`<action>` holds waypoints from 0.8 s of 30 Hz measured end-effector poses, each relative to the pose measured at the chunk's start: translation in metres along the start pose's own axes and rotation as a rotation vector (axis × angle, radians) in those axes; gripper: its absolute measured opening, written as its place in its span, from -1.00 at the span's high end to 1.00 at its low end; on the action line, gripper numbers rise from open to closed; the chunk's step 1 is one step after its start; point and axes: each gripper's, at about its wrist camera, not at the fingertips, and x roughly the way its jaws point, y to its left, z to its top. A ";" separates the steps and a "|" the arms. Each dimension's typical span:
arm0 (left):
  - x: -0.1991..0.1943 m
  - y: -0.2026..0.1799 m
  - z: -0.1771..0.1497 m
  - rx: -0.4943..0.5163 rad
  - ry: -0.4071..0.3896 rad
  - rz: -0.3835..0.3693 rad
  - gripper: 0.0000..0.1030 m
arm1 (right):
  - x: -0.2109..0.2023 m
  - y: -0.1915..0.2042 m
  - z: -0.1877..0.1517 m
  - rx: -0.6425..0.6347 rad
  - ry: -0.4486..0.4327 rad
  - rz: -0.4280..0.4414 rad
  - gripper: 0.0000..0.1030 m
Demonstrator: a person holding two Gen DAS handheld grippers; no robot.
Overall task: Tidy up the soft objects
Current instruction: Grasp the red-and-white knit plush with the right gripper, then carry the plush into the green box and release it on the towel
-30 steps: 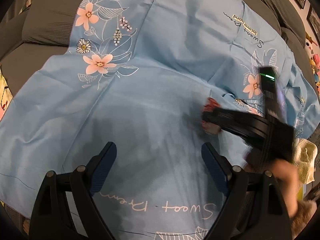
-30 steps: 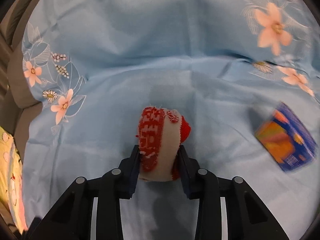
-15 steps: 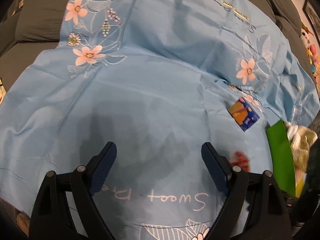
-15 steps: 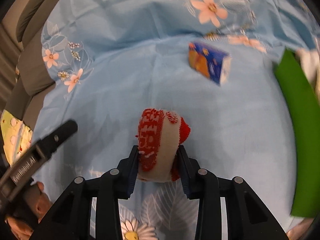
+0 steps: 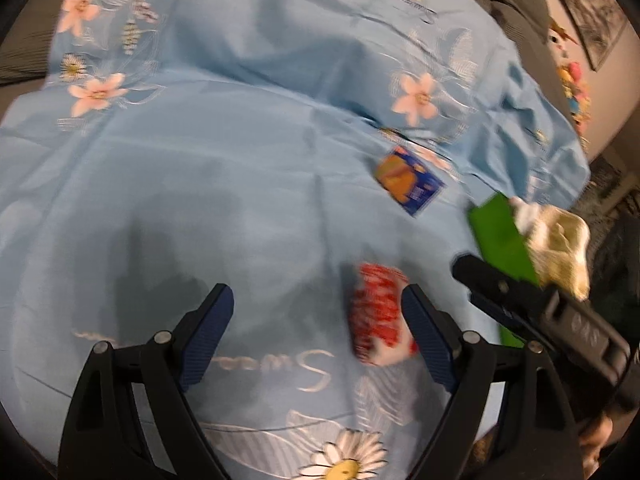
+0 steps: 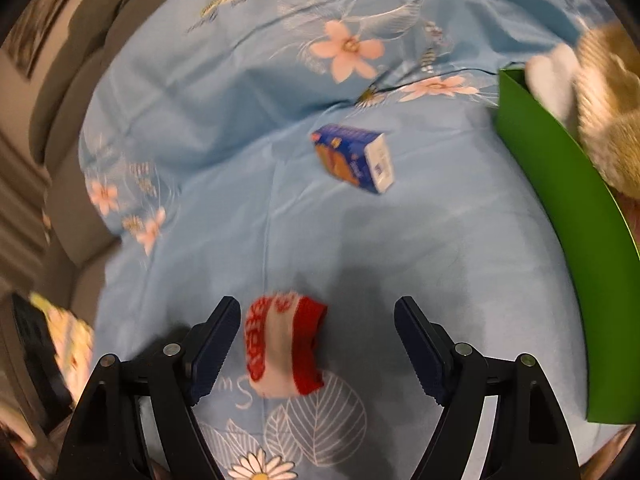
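Observation:
A red and white knitted sock point(image 6: 285, 346) lies on the light blue flowered sheet point(image 6: 224, 128), loose between my right gripper's point(image 6: 317, 328) open fingers, close to the left one. It also shows in the left wrist view point(image 5: 378, 314), just left of my left gripper's right finger point(image 5: 426, 334). My left gripper point(image 5: 318, 312) is open and empty. The right gripper's black body point(image 5: 552, 314) shows at right in the left wrist view. A green box point(image 6: 568, 232) holding beige and white plush items point(image 6: 600, 96) stands at the right.
A small blue and orange carton point(image 6: 354, 158) lies on the sheet beyond the sock, also in the left wrist view point(image 5: 408, 182). Grey sofa cushions point(image 6: 80, 60) rise at the back left. Framed pictures point(image 5: 592, 4) hang on the wall at far right.
My right gripper has opened and let go of the sock, which now lies on the sheet. The right gripper swung right toward the green box; the left gripper stayed open.

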 end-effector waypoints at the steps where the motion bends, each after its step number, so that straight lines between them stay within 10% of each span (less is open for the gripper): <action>1: 0.001 -0.003 -0.001 0.007 0.006 -0.021 -0.54 | -0.001 -0.002 0.001 0.014 -0.008 0.013 -0.56; 11: 0.032 -0.024 -0.017 0.033 0.139 -0.175 0.29 | 0.023 0.008 -0.008 0.024 0.096 0.136 -0.18; 24: 0.038 -0.043 -0.025 0.119 0.131 -0.233 0.50 | 0.039 -0.003 -0.020 0.058 0.178 0.184 0.16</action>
